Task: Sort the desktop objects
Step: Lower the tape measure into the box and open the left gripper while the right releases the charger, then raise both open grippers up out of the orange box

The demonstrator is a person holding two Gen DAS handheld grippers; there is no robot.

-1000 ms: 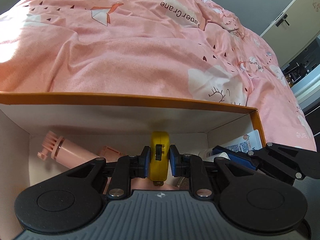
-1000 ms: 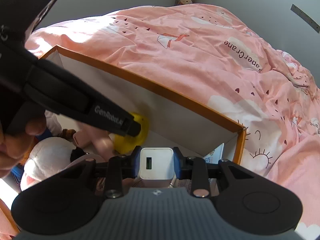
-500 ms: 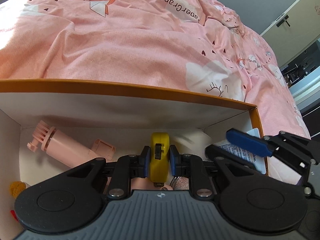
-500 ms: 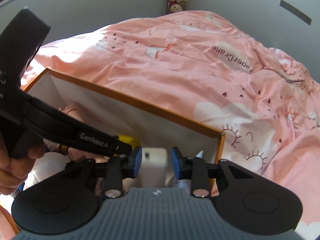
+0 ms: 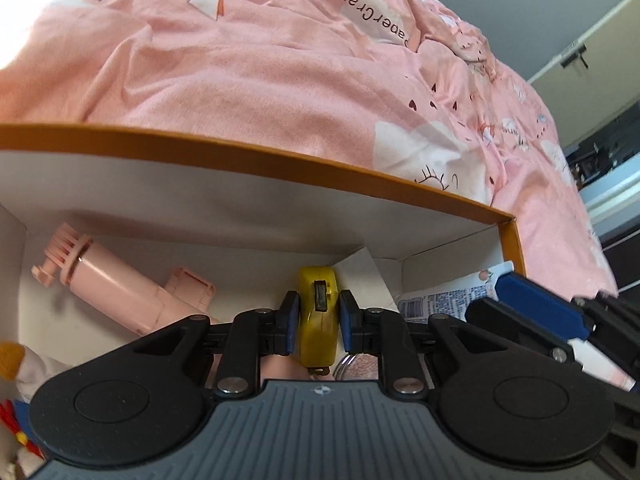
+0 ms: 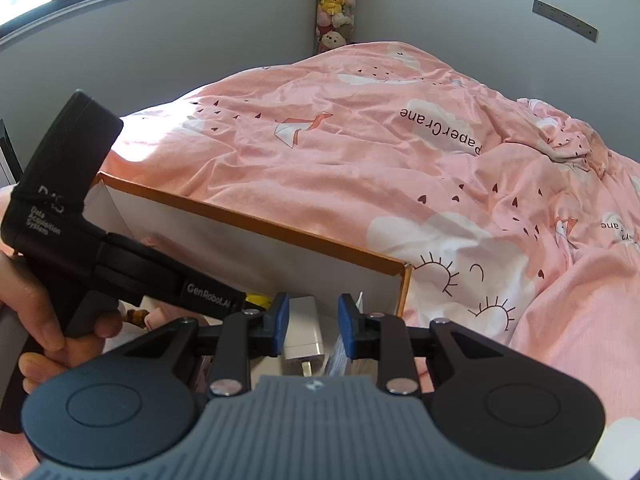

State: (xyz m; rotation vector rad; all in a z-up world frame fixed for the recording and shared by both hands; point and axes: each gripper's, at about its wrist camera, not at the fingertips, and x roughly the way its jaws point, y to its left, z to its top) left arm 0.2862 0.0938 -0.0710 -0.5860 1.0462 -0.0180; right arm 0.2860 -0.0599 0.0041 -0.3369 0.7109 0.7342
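Box (image 5: 280,168) with orange rim and white inner walls, set against a bed with a pink printed duvet (image 5: 260,64); both grippers over its open top.

Changes since a second ago:
- Right gripper (image 6: 310,322) had its blue pads tight on the white charger block (image 6: 302,332). Now a gap shows on either side of the block; it sits lower between the fingers, plug end toward the camera, apparently resting in the box. Jaws are closing as of this moment, pads not pressing on the block.
- Right wrist view has risen: window and a column of plush toys (image 6: 334,4) in the room corner are now in sight, and less of the box interior shows.
- Left gripper (image 5: 318,316) is unchanged, clamped on the yellow tape measure (image 5: 318,320), held just above the box floor near the far wall.
- In the left view the right gripper's blue pad now shows clearly at right, over the printed packet (image 5: 444,300).

Count, inside the box:
- one pink handheld fan (image 5: 120,284), lying on its side at left
- one yellow tape measure
- one white charger block
- one printed packet, right corner
- one plush toy (image 5: 12,364), partly seen, lower left edge
- one metal ring, mostly hidden under the left fingers

Person's hand (image 6: 36,320) grips the left gripper's handle.
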